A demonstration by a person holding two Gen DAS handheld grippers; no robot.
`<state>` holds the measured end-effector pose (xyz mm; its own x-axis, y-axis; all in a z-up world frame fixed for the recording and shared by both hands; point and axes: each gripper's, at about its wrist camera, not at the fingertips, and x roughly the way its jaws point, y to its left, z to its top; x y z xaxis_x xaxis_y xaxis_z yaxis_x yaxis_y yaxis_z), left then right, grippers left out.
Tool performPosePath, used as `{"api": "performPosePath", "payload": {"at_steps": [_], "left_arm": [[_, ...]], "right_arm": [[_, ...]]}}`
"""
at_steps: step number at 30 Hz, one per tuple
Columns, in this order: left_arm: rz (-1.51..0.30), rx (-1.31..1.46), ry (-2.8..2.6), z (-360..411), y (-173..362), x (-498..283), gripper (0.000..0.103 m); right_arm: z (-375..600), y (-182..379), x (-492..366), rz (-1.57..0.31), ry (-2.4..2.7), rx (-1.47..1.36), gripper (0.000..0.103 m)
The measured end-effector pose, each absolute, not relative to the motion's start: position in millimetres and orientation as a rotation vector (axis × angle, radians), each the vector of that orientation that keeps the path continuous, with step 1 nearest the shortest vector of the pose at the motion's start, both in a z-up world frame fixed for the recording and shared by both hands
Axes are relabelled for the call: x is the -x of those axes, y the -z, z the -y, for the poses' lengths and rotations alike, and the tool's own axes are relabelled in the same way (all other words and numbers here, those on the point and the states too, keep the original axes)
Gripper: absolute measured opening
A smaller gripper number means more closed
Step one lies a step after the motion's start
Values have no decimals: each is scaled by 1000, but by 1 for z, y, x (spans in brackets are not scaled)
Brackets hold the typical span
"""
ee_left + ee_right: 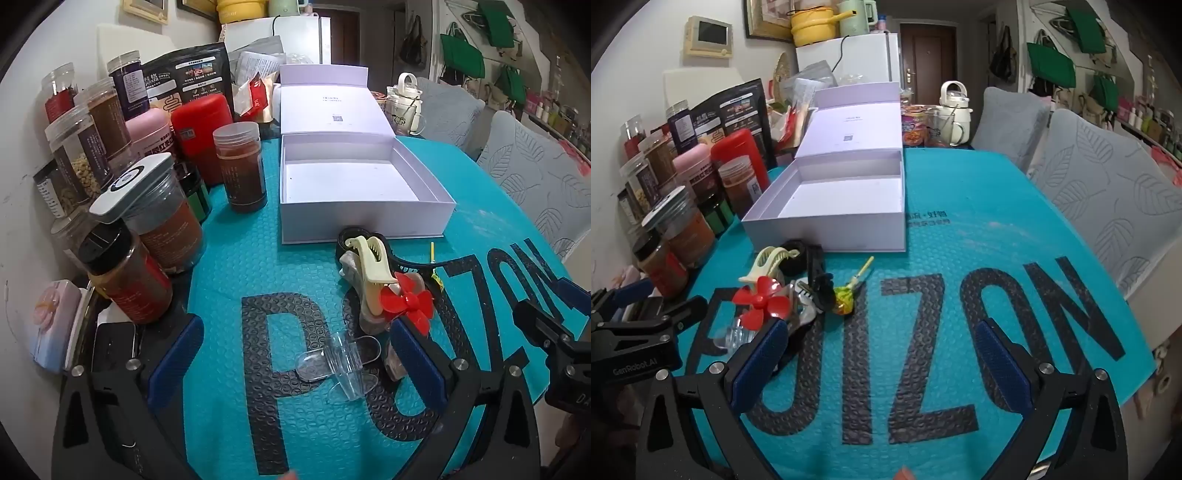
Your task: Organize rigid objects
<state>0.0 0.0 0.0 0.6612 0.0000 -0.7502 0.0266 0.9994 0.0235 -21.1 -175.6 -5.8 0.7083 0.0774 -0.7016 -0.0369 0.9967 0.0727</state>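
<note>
An open white box [354,184] [834,218] sits empty on the teal mat [229,266]. In front of it lies a pile: a cream hair claw [373,266] [768,264], a red propeller [408,299] [762,297], a clear plastic clip [340,363], a black strap [354,236] and a yellow-green lollipop [844,304]. My left gripper [295,363] is open around the clear clip, fingers apart from it. My right gripper [881,365] is open and empty over the mat, right of the pile.
Several jars and bottles [147,206] crowd the left side against the wall. Cups and a kettle [955,110] stand behind the box. Grey cushioned chairs [1100,184] line the table's right edge. A small tin [55,321] lies at the near left.
</note>
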Motion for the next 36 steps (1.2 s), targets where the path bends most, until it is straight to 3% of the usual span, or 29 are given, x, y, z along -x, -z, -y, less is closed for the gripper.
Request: {"api": "performPosePath", "payload": {"at_steps": [36], "left_arm": [[-843, -19, 59, -6, -8, 3, 103]], "right_arm": [[175, 0, 27, -772, -58, -89, 103]]}}
